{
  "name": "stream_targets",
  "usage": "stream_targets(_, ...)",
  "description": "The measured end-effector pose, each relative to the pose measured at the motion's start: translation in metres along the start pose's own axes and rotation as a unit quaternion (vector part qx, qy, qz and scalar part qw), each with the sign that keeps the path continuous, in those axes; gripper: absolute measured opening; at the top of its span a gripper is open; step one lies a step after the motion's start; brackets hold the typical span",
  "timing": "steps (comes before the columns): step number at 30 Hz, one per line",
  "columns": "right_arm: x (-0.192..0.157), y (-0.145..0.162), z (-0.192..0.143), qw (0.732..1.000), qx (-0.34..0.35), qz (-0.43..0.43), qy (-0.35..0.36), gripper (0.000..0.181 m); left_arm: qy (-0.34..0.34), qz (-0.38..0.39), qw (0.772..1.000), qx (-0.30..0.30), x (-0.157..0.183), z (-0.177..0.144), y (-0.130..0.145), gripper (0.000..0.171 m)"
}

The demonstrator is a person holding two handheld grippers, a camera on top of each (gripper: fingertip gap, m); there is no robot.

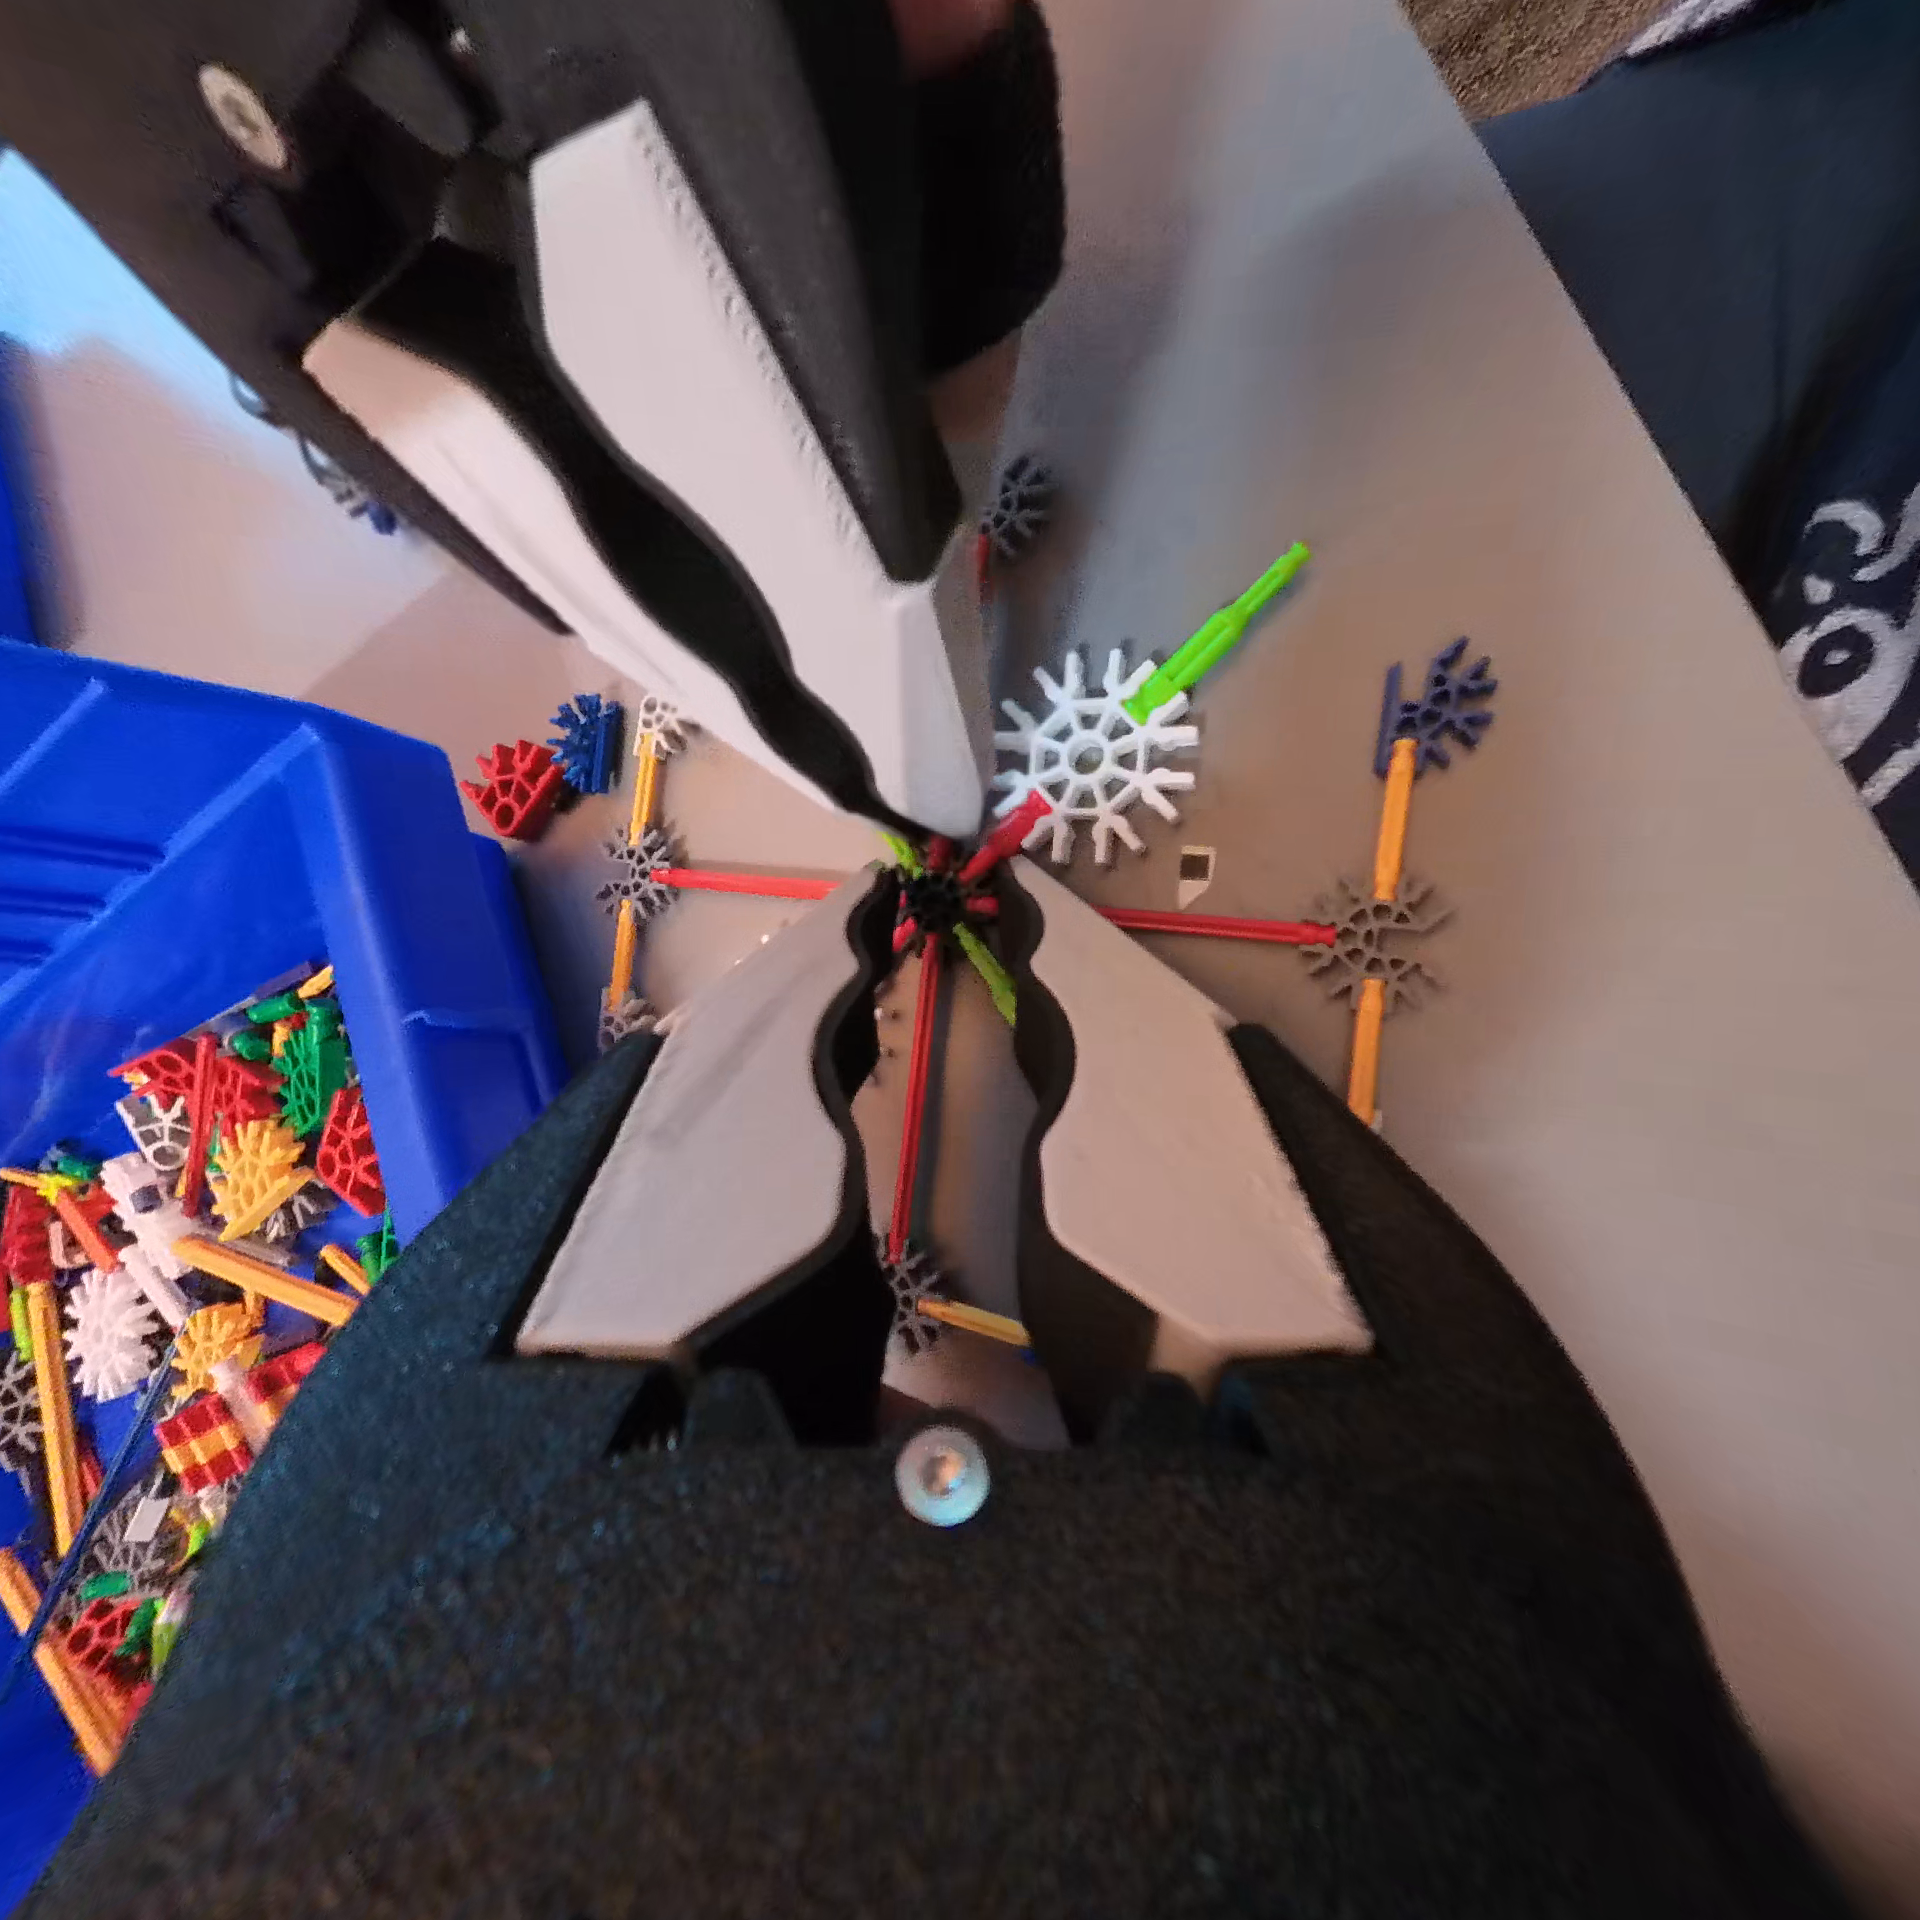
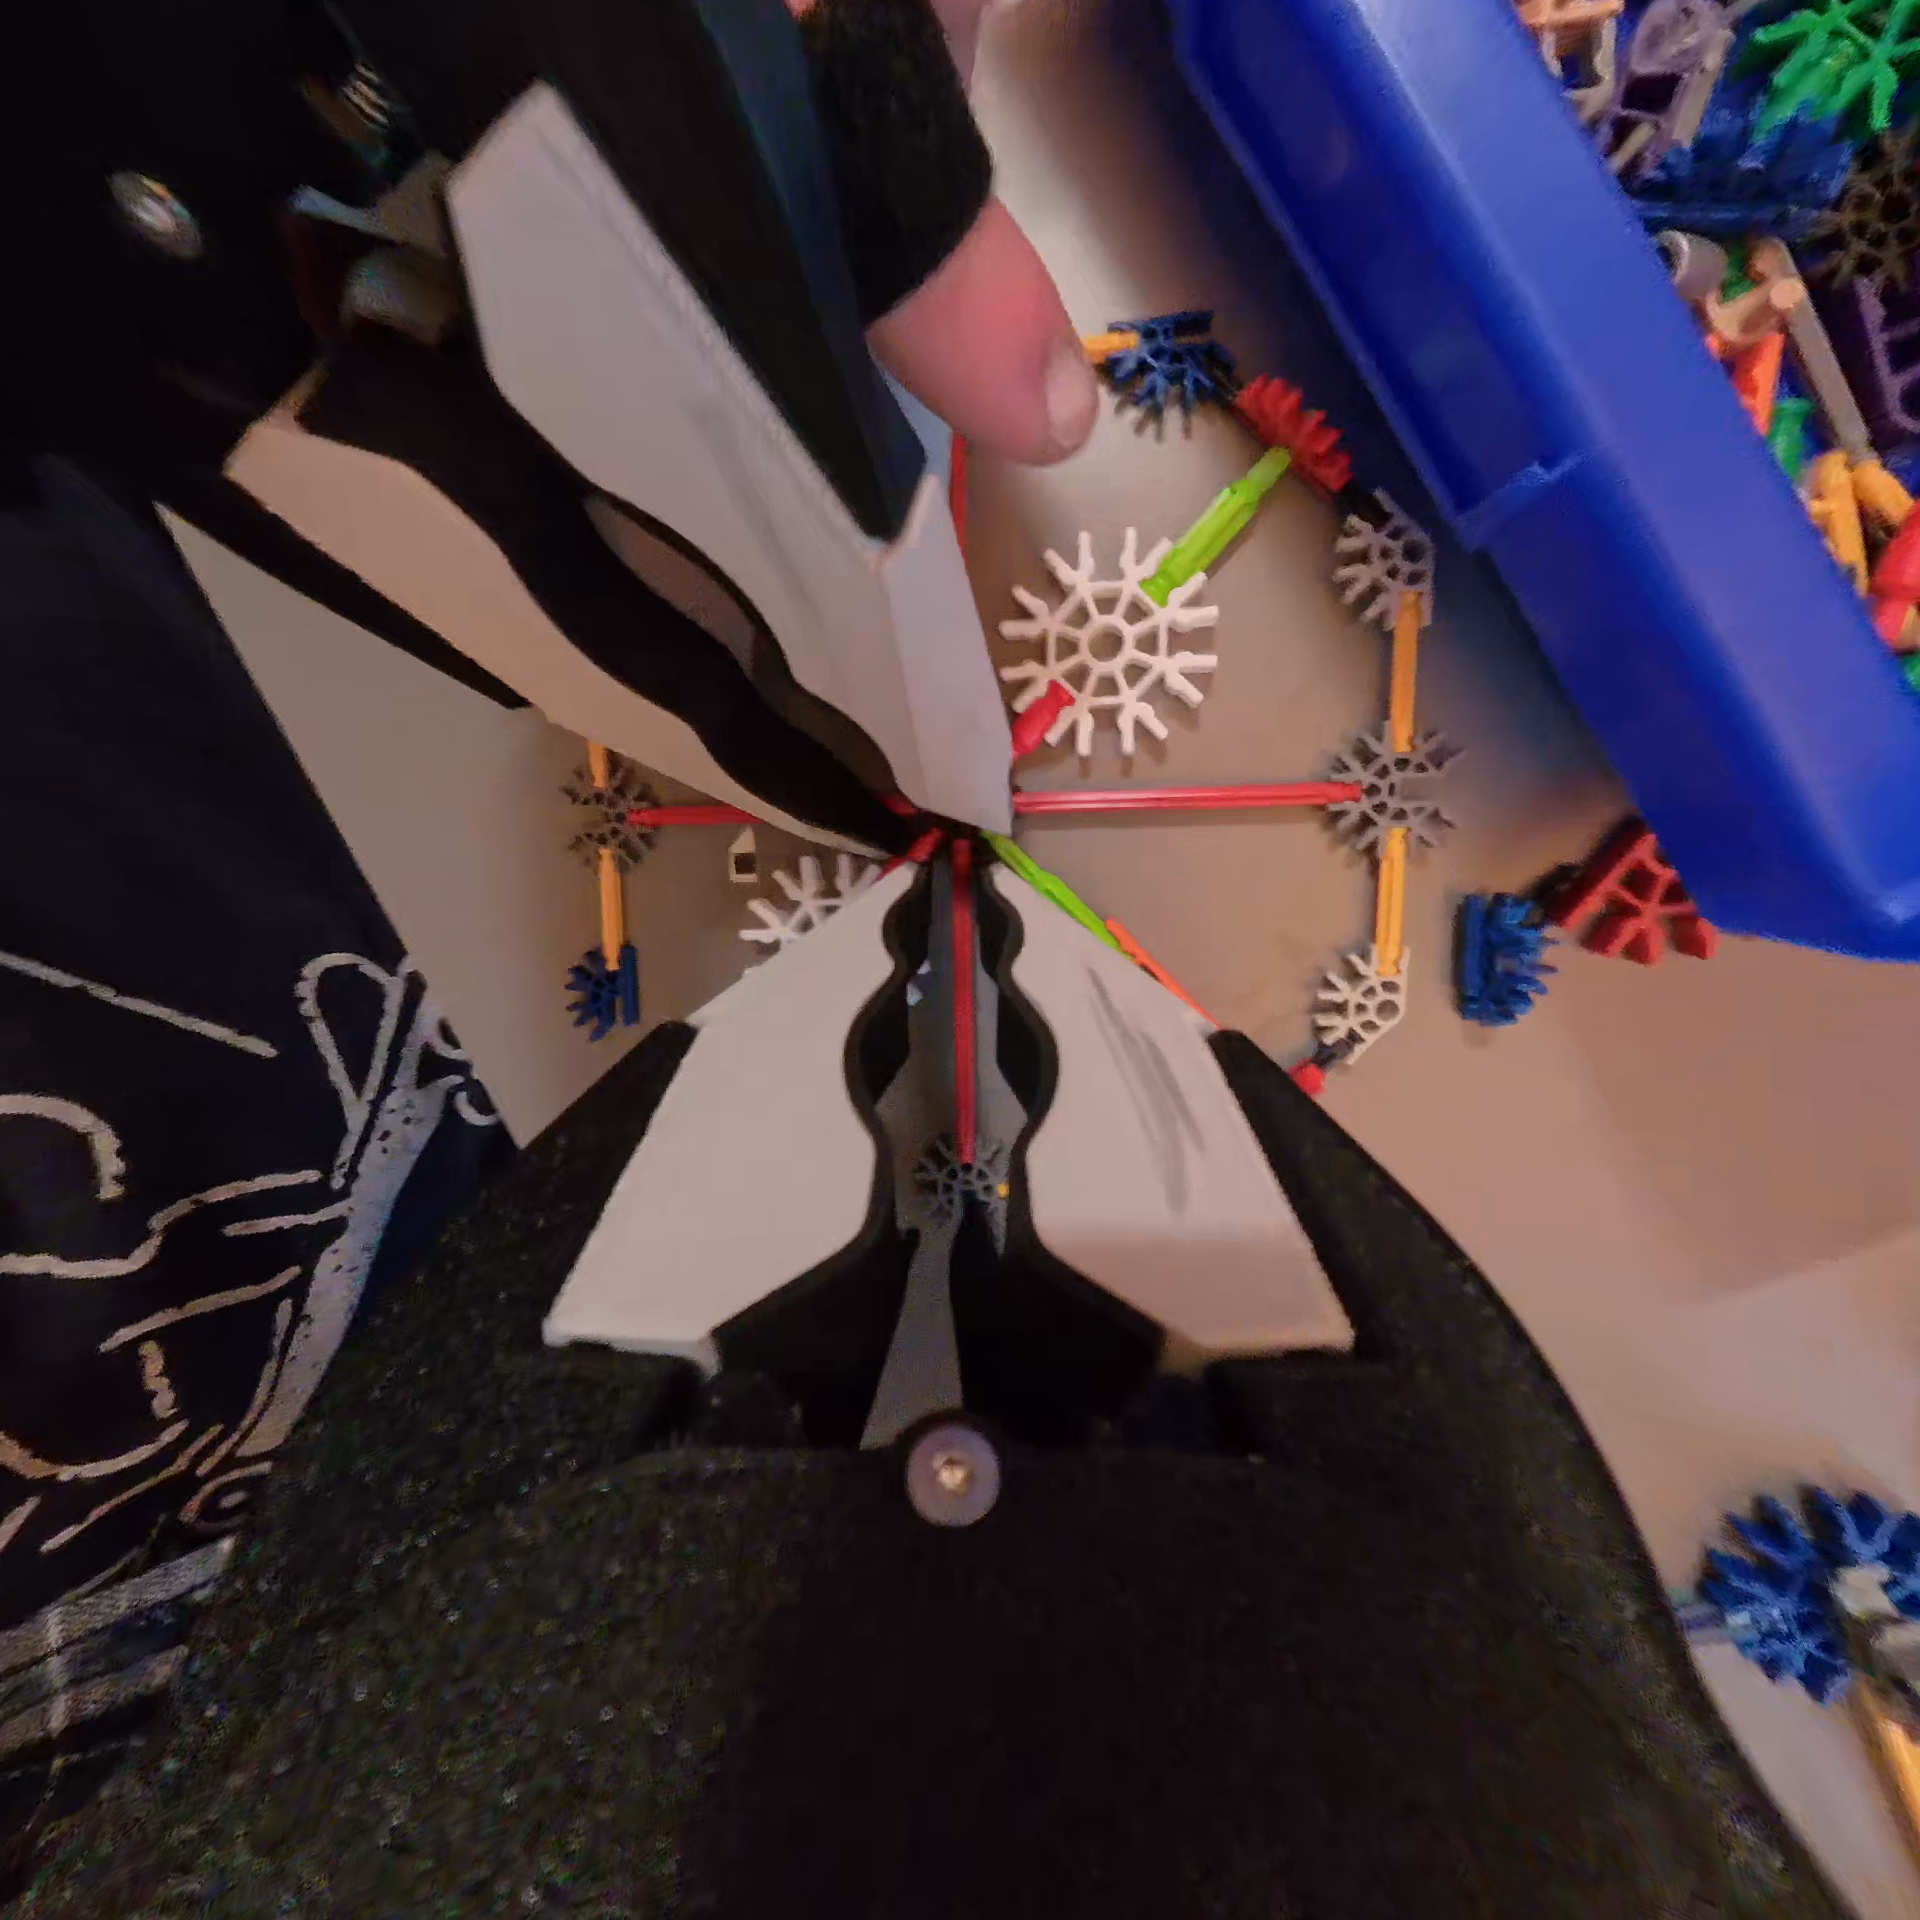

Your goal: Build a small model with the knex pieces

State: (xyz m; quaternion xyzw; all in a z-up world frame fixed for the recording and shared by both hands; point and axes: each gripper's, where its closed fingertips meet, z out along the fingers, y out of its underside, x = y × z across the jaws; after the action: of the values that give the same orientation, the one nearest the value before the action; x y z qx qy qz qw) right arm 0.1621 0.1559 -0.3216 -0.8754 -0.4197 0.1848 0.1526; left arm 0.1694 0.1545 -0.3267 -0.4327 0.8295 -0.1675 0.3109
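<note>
The left tool [image 1: 940,878] is closed on the black hub [image 1: 935,902] at the middle of a flat wheel of toy rods and connectors lying on the pale bench [image 1: 1558,1143]. Its two pale fingers [image 1: 727,1122] pinch the hub from either side. The right tool [image 2: 951,847] meets the same hub from the opposite side; its tips sit very close together right at the middle, over a red rod [image 2: 964,997] that runs back between the fingers to a grey connector [image 2: 961,1174]. Whether the right tool actually grips anything there I cannot tell.

More red rods [image 1: 1216,923] run out from the hub like spokes to grey snowflake connectors [image 1: 1374,940], which yellow rods [image 1: 1392,821] join along the rim. A white snowflake wheel [image 1: 1091,756] lies just beside the hub with a lime green rod [image 1: 1226,634] and a short red rod plugged into it. Small blue connectors [image 1: 1439,707] and a red connector [image 1: 514,784] sit at the outer corners.

A blue bin [image 1: 260,831] full of mixed coloured pieces stands near the wheel, touching or almost touching its edge. A bare thumb [image 2: 997,353] shows behind the left tool in the right wrist view.
</note>
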Motion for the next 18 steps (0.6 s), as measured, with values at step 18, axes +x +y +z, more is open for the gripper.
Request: stream_targets(18, 0.0013, -0.0033, 0.0005, 1.000, 0.022, -0.006, 0.005, 0.000, -0.004, -0.016, 1.000, 0.008, -0.0035, 0.0023, 0.0010, 0.024)
